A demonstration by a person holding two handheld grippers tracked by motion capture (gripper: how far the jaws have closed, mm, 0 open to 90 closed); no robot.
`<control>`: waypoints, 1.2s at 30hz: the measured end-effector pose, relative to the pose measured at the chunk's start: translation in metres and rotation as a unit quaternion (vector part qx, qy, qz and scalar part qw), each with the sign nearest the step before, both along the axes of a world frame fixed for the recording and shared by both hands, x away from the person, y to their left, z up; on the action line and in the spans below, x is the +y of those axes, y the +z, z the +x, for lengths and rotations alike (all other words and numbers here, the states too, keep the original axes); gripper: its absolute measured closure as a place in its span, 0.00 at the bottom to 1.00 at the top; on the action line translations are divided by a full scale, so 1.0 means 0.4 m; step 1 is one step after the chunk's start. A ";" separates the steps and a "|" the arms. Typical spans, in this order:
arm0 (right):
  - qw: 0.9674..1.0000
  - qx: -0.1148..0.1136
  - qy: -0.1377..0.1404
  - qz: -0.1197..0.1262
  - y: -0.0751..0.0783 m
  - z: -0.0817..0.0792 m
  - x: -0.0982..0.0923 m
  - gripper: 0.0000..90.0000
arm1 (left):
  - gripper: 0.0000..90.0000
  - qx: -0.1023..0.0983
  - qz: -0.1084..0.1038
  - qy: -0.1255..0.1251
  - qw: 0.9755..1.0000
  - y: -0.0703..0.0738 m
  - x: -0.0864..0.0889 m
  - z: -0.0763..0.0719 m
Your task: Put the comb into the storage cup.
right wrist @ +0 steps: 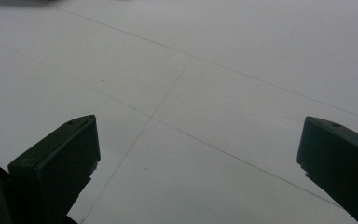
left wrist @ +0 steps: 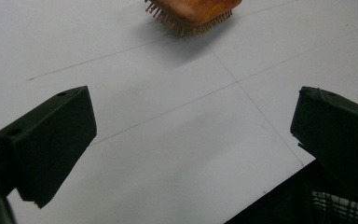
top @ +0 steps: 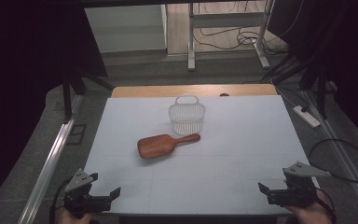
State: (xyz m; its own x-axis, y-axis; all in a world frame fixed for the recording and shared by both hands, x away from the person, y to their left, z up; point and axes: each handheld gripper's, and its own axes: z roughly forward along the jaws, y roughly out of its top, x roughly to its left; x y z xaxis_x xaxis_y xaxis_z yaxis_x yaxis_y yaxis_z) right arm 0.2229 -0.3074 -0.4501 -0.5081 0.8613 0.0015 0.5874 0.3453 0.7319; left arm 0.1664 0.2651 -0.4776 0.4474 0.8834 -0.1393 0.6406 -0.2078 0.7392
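Note:
A brown wooden hairbrush (top: 164, 144) lies flat in the middle of the white table (top: 242, 140), its handle pointing right. Its bristled head (left wrist: 192, 11) peeks in at the top of the left gripper view. Just behind it stands a small white wire basket (top: 187, 116) with a handle. My left gripper (top: 106, 196) rests at the table's near left corner, jaws wide apart and nothing between them. My right gripper (top: 266, 191) sits at the near right corner, open and empty too. Both are far from the brush.
A wooden strip (top: 191, 90) edges the table's far side. A metal rail (top: 51, 158) runs along the left, and cables with a power strip (top: 306, 115) lie on the floor at the right. A desk frame (top: 223, 28) stands behind.

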 end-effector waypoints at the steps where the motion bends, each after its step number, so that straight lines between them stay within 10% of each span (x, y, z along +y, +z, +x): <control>1: 1.000 -0.001 0.001 -0.001 0.000 0.000 0.001 0.00 | 0.00 0.000 0.002 0.000 1.000 0.000 0.000 0.000; 36: 1.000 0.018 0.015 -0.003 -0.004 0.011 0.006 0.00 | 0.00 0.015 0.006 -0.025 1.000 0.006 -0.030 0.033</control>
State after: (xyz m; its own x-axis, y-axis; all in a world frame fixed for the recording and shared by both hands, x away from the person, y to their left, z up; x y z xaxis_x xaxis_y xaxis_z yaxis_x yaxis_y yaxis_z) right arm 0.2273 -0.3050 -0.4519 -0.5333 0.8458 0.0153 0.6026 0.3672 0.7085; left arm 0.1795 0.2531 -0.4752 0.4868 0.8618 -0.1429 0.6510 -0.2488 0.7171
